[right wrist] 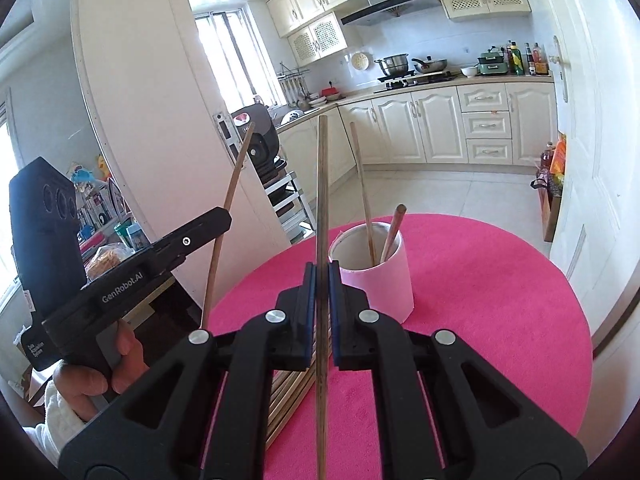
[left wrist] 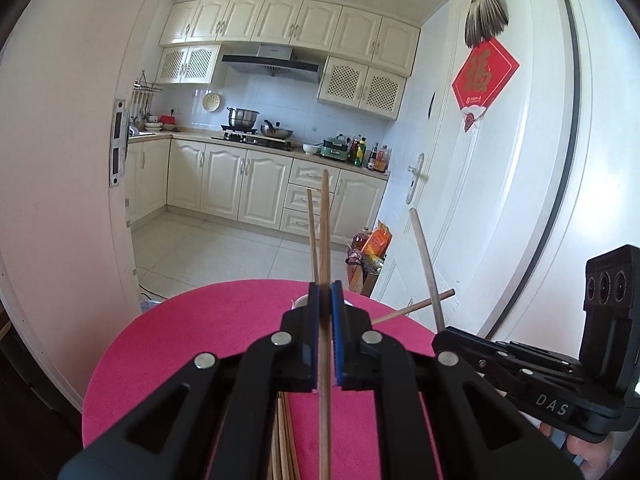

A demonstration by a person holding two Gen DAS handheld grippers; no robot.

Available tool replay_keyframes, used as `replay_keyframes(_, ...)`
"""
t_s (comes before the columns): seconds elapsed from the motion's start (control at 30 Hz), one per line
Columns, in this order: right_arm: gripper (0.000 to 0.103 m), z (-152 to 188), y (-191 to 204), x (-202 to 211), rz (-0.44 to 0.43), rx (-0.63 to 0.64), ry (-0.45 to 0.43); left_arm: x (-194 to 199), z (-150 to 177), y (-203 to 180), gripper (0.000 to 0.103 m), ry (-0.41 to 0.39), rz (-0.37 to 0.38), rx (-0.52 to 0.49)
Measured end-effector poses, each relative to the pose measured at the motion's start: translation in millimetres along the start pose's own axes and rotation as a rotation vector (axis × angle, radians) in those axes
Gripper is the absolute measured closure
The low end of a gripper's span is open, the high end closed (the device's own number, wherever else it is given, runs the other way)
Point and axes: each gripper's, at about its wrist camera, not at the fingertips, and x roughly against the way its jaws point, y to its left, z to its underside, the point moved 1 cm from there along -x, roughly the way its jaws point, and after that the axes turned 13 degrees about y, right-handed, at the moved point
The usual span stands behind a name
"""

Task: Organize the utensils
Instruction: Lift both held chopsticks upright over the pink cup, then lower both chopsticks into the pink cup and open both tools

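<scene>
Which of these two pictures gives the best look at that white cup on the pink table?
The right wrist view. There the white cup stands in full sight on the pink table, with two chopsticks in it. In the left wrist view only a sliver of its rim peeks out behind the left gripper.

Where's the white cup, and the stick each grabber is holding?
White cup [right wrist: 384, 280]: right wrist view, front wall.
Right gripper's chopstick [right wrist: 322, 184]: right wrist view, upper shaft.
Left gripper's chopstick [left wrist: 325, 216]: left wrist view, upper shaft.
</scene>
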Motion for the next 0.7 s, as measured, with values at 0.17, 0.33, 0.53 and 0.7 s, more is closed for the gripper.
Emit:
replay_keyframes(0.17, 0.096, -12, -5, 2, 0.009, -0.023, -0.101, -2, -9, -2, 0.097, -0.099, 0.044, 0.007)
replay_keyframes(0.33, 0.096, -27, -3, 0, 0.004, -0.038, -0.264, -4, -18, -10, 0.097, -0.259, 0.073, -0.018)
replay_keyframes(0.53, 0.096, -42, 3, -11, 0.084, 0.005, -0.488, -24, -31, -7, 0.097, -0.394, 0.063, -0.006)
replay_keyframes(0.7, 0.096, -59, -6, -25, 0.110, 0.022, -0.554, -48, -43, 3, 0.097, -0.441, 0.060, 0.036)
